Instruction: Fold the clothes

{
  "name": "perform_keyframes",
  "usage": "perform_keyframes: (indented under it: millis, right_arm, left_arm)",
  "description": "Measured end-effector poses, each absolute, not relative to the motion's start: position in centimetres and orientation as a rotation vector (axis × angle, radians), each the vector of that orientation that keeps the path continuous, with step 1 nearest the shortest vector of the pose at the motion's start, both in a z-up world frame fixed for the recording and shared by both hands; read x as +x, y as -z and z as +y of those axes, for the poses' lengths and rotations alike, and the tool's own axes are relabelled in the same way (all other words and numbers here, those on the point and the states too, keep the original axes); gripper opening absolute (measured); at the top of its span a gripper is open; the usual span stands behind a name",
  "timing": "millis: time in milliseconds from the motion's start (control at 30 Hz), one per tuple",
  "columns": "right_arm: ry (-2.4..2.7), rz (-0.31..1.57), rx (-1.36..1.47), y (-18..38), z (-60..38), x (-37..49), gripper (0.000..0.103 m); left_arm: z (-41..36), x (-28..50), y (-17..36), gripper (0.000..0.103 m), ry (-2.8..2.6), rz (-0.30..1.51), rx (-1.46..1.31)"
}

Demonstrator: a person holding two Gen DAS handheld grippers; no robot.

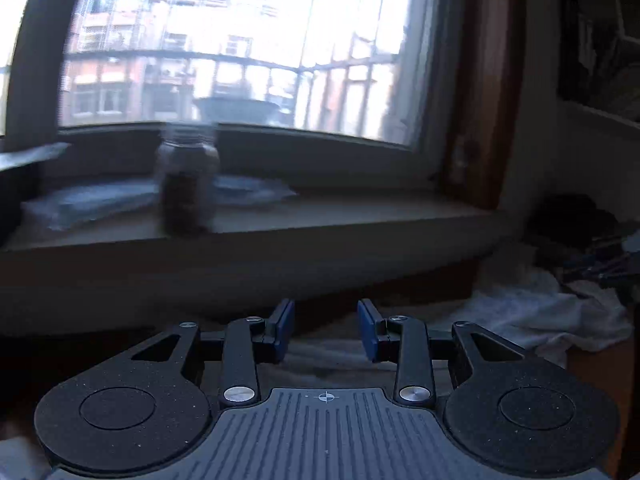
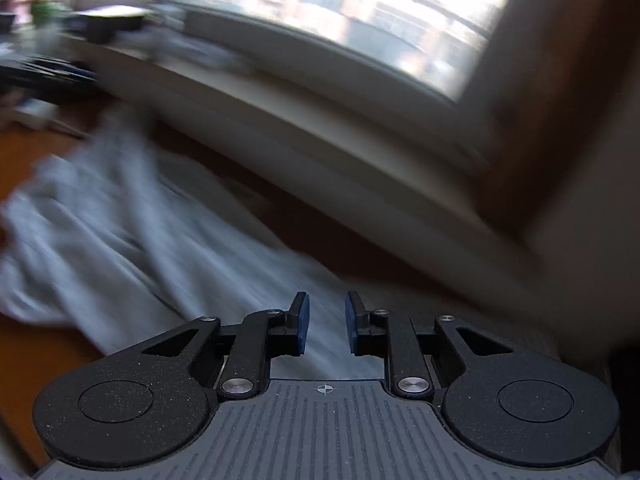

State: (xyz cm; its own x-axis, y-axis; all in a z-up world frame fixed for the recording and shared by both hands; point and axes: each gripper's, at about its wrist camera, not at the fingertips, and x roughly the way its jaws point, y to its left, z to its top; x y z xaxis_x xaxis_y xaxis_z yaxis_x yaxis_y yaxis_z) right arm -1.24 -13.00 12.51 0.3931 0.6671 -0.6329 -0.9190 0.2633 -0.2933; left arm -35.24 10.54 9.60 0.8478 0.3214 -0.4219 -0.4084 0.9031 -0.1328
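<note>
A: Where is the cloth, and how does it run?

B: In the right wrist view a pale grey garment [image 2: 132, 232] lies on the brown wooden surface [image 2: 36, 344]. Its long axis slants from beneath the gripper at lower centre up toward the left, ending in a bunched edge. The picture is smeared, so I cannot tell which garment it is.

A: The right gripper [image 2: 326, 322]?

B: Its jaws stand a narrow way apart, blue pads facing, nothing between them; the cloth shows through the gap.

A: And the left gripper [image 1: 326, 330]?

B: Parted somewhat wider, empty too, with folds of cloth dimly below. A white crumpled cloth [image 1: 540, 312] lies off to its right.

A: Farther back?

B: A jar [image 1: 188, 184] with dark contents on the windowsill [image 1: 360, 216], then the window [image 1: 240, 48].
</note>
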Motion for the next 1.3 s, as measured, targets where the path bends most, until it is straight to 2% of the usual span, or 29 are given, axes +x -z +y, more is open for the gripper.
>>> perform_keyframes:
  millis: [167,300,433,600,833,1033,1300]
  right_arm:
    - [-0.968,0.508,-0.600,-9.0,-18.6,5.1,0.024]
    - [-0.907,0.556,-0.507,-6.8,-22.2,8.6,0.037]
    - [-0.903,0.594,-0.464,-4.1,-24.3,10.3,0.037]
    - [-0.950,0.619,-0.387,-2.0,-27.1,11.3,0.037]
    - [-1.032,0.619,-0.398,-2.6,-29.5,11.1,0.037]
    - [-0.961,0.544,-0.398,-3.3,-30.8,15.8,0.040]
    - [-1.004,0.653,-0.333,-1.3,-31.2,22.4,0.040]
  left_arm:
    - [7.9,-27.8,-8.0,0.038,-0.272,0.477,-0.202]
    - [5.3,-22.0,-6.9,0.038,-0.172,0.509,-0.179]
    - [1.8,-17.5,-5.7,0.047,-0.046,0.516,-0.145]
    - [-0.6,-13.3,-4.6,0.047,0.006,0.536,-0.098]
    - [-0.7,-12.5,-1.7,0.049,0.018,0.575,-0.139]
    - [0.1,-13.7,-1.6,0.053,0.002,0.591,-0.186]
    - [0.1,-14.1,-1.5,0.053,-0.034,0.611,-0.225]
